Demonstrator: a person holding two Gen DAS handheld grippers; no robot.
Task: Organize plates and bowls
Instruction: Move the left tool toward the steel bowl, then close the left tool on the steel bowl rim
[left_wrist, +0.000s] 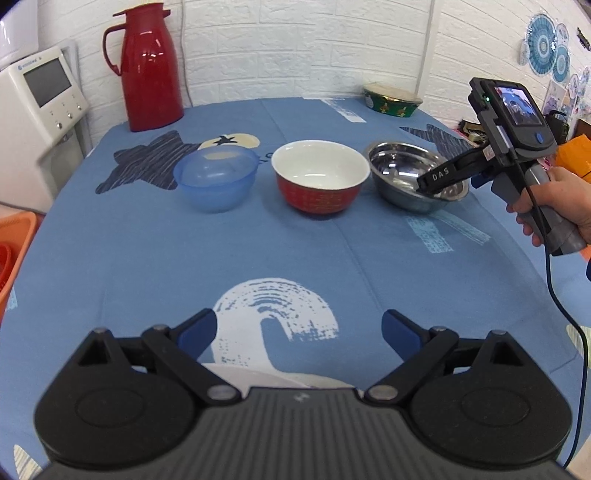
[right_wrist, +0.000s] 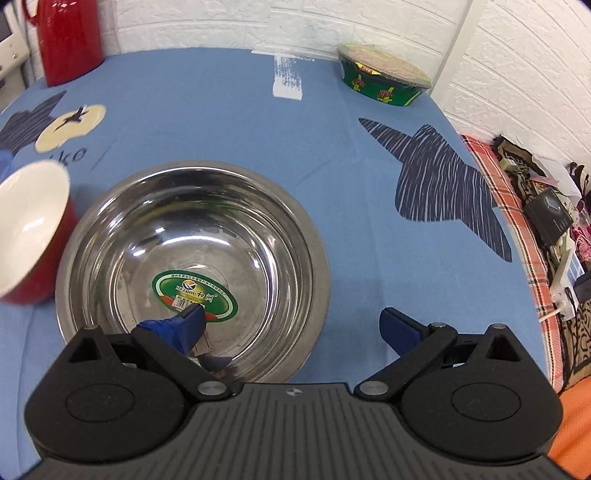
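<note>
**Right gripper straddles the steel bowl's rim, about to take hold**

A blue tablecloth (left_wrist: 147, 258) carries three bowls in a row at the far side: a blue plastic bowl (left_wrist: 216, 179) left, a red ceramic bowl (left_wrist: 320, 181) in the middle, a stainless steel bowl (right_wrist: 192, 273) right. The step in hand appears to be grasping the steel bowl. The right gripper (right_wrist: 291, 325) is wide open, one finger inside the bowl, the other outside its near right rim, gripping nothing yet. Next it likely needs to close on the rim. The left gripper (left_wrist: 299, 332) hovers near, wide open and empty.
</note>
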